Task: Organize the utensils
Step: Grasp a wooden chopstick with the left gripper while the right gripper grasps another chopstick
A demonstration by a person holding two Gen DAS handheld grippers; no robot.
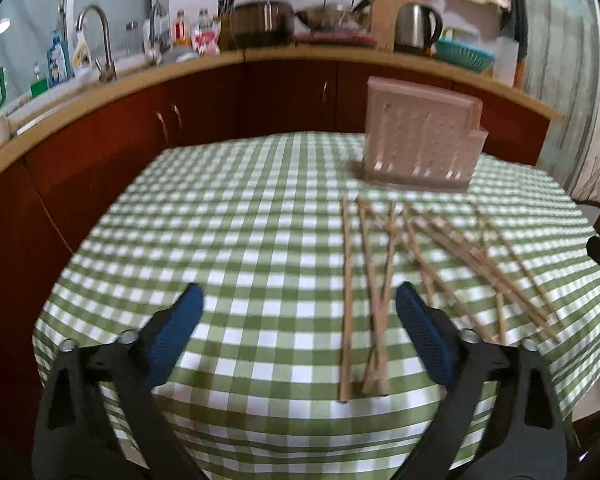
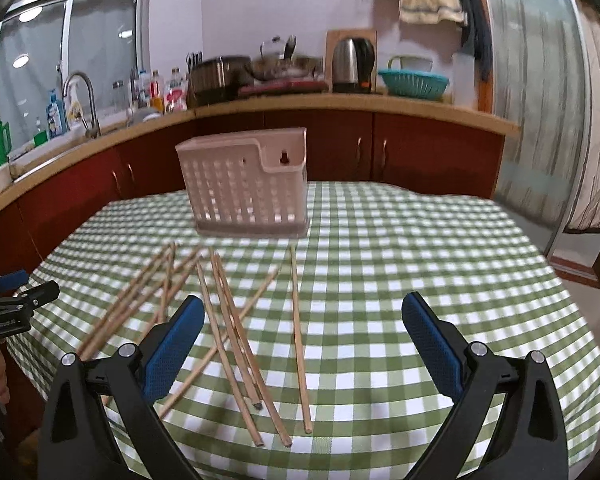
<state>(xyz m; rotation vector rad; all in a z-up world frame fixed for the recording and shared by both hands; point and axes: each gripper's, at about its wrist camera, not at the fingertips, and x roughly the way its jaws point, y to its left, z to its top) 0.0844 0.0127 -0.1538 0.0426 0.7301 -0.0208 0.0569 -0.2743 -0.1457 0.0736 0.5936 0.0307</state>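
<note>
Several wooden chopsticks (image 1: 384,280) lie scattered on the green checked tablecloth (image 1: 240,220); in the right wrist view they (image 2: 236,332) spread across the near left part of the cloth. A pale pink slotted utensil holder (image 1: 420,136) stands upright beyond them, also in the right wrist view (image 2: 248,184). My left gripper (image 1: 298,300) is open and empty above the cloth, with the leftmost chopsticks between its fingers. My right gripper (image 2: 302,312) is open and empty, with several chopsticks between its fingers. The left gripper shows at the left edge of the right wrist view (image 2: 16,296).
A kitchen counter (image 2: 340,100) with red cabinets runs behind the table, holding a sink tap (image 2: 80,100), bottles, pots, a kettle (image 2: 352,64) and a teal basket (image 2: 412,84). A curtain (image 2: 560,120) hangs at the right. The table's right half (image 2: 440,260) is bare cloth.
</note>
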